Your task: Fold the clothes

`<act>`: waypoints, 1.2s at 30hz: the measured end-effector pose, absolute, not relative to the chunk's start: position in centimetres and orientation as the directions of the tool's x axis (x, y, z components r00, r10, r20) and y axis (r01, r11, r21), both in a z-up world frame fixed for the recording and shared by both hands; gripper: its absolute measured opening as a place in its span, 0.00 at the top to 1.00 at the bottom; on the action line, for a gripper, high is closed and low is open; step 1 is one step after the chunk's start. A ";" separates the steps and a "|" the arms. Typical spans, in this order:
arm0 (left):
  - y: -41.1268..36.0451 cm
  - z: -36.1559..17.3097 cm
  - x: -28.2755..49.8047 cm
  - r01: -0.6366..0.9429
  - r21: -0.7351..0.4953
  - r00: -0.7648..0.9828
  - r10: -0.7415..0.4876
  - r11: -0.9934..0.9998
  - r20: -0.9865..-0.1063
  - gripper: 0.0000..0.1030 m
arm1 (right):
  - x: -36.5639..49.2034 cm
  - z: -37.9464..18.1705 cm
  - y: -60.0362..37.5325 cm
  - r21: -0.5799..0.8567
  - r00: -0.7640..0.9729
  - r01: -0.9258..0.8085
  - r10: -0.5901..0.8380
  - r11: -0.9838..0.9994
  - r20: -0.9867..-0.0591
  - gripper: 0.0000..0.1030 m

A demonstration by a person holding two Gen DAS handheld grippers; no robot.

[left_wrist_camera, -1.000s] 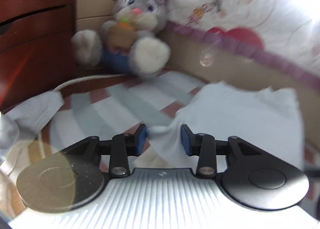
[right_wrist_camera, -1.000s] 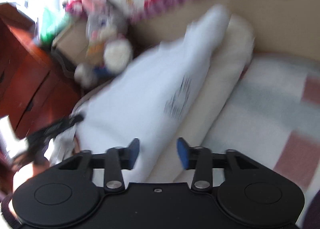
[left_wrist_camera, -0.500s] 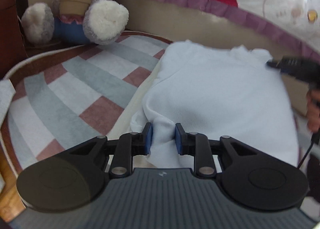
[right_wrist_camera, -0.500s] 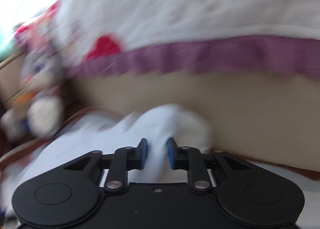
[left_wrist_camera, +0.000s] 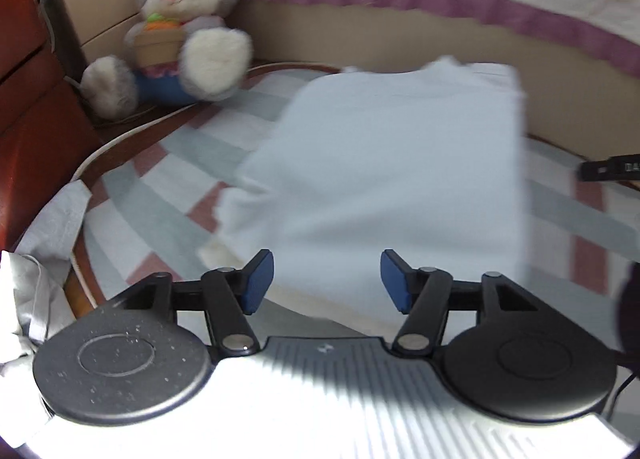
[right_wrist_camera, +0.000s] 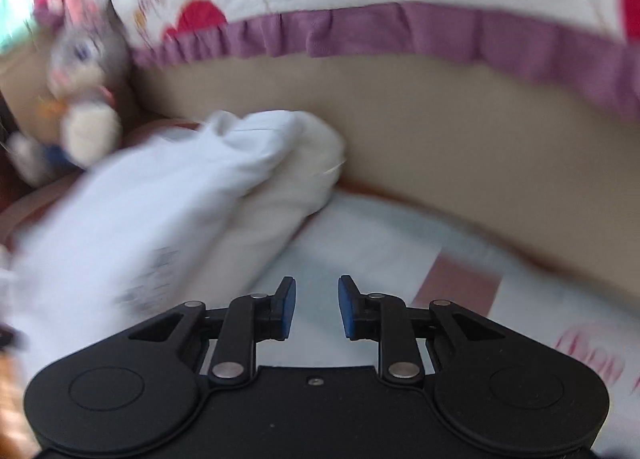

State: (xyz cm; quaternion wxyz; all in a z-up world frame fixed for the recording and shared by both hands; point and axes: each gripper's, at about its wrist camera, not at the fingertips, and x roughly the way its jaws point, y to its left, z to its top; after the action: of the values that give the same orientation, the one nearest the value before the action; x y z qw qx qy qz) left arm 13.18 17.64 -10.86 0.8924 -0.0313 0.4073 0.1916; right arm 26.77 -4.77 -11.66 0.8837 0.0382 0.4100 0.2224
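In the left wrist view the left gripper (left_wrist_camera: 327, 281) stands at six o'clock with its blue pads spread wide and nothing between them; just beyond, filling the middle of the view, the pale blue garment (left_wrist_camera: 384, 163) lies as a flat, roughly squared panel on the striped rug (left_wrist_camera: 160, 195), its right edge straight, its ten o'clock edge ragged, a cream layer showing beneath its near hem; this looks like a fold laid down, though whether more folds remain I cannot settle; a crumpled grey cloth (left_wrist_camera: 36, 279) at eight o'clock may be waiting its turn. The plush rabbit (left_wrist_camera: 180, 19) sits at eleven o'clock, well apart. In the blurred right wrist view the right gripper (right_wrist_camera: 316, 307) hangs low at six o'clock, pads moderately parted and empty, aimed past the garment, which runs from nine toward eleven o'clock; the bed's purple frill (right_wrist_camera: 400, 35) crosses at twelve.
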 end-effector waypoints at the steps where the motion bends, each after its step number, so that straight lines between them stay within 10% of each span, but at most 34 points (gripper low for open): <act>1: 16.4 -10.4 12.8 -0.351 0.100 0.599 0.306 0.931 -0.740 0.33 | 25.6 -11.2 -5.5 0.277 0.555 -0.364 0.446 0.889 -0.702 0.71; 8: 8.9 -8.1 9.9 -0.277 0.128 0.600 0.275 0.952 -0.751 0.14 | 15.8 -7.3 -10.0 0.311 0.546 -0.427 0.517 0.849 -0.659 0.43; 36: -3.5 -6.5 3.7 -0.072 0.113 0.563 0.134 0.991 -0.816 0.05 | 1.6 -2.4 -15.4 0.132 0.549 -0.469 0.405 0.873 -0.731 0.30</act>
State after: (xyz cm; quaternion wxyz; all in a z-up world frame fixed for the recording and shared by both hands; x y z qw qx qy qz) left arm 3.73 -3.52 -6.53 0.8833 0.0335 0.4639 0.0585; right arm 1.61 -15.38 -2.37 0.8792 -0.0394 0.4046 0.2484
